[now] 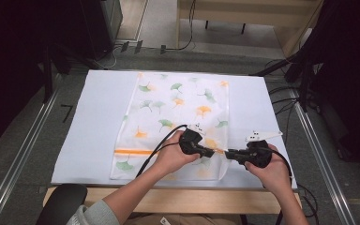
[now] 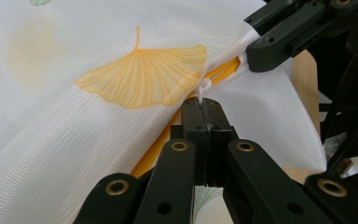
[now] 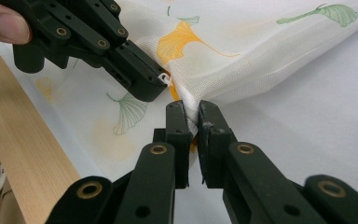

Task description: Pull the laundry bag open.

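A white mesh bag (image 1: 178, 110) printed with green and orange ginkgo leaves lies flat on the table, with an orange zipper (image 1: 132, 151) across its near end. At the bag's near right corner my left gripper (image 1: 214, 151) is shut on the small white zipper pull (image 2: 204, 87). My right gripper (image 1: 227, 152) faces it from the right. Its jaws pinch the mesh (image 3: 192, 105) at the bag's edge, just beyond the pull. In the right gripper view the left gripper (image 3: 156, 86) holds the pull (image 3: 166, 79) close above my right gripper (image 3: 192, 112). The fabric is pulled up into a ridge between them.
The bag rests on a white mat (image 1: 93, 126) covering a wooden table (image 1: 192, 196). A black seat (image 1: 63, 204) stands at the lower left. Metal rails (image 1: 23, 150) run along both sides of the table, and cables (image 1: 286, 101) lie on the floor at the right.
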`<move>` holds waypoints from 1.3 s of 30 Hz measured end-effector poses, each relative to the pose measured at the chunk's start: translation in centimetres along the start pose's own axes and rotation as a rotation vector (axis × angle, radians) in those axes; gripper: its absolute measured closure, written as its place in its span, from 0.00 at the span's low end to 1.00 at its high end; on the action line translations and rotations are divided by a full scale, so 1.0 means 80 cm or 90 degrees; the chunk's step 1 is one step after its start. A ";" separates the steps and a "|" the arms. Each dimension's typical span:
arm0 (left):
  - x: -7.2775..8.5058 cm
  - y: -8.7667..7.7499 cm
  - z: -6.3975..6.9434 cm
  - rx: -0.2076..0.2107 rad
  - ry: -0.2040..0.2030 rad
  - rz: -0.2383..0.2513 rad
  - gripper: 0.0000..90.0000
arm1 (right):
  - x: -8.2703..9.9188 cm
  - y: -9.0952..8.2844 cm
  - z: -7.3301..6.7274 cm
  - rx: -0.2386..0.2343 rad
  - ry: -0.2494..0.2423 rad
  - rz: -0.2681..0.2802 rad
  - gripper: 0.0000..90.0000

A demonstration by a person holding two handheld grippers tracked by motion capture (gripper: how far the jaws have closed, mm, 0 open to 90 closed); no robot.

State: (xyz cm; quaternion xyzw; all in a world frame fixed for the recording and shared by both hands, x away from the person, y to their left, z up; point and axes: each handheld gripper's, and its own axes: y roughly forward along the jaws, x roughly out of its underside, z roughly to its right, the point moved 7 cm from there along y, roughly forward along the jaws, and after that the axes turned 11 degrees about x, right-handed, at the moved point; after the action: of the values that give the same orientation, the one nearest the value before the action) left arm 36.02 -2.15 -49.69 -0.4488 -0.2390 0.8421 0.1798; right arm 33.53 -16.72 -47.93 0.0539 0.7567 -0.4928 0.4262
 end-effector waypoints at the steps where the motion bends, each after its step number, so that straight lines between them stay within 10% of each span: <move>1: 0.000 0.000 0.000 -0.002 0.001 0.001 1.00 | 0.000 0.000 0.000 0.002 -0.003 0.000 0.95; 21: 0.002 -0.004 -0.003 -0.008 -0.002 -0.008 1.00 | 0.000 0.000 0.000 0.002 0.000 0.000 0.95; 39: 0.030 -0.050 -0.030 -0.037 -0.046 0.008 1.00 | 0.002 0.000 0.006 0.011 0.005 -0.003 0.95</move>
State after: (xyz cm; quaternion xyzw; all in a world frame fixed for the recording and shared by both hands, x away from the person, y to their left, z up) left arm 37.09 2.97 -50.18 -0.4246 -0.2664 0.8517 0.1526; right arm 33.70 -17.20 -48.11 0.0571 0.7543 -0.5000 0.4217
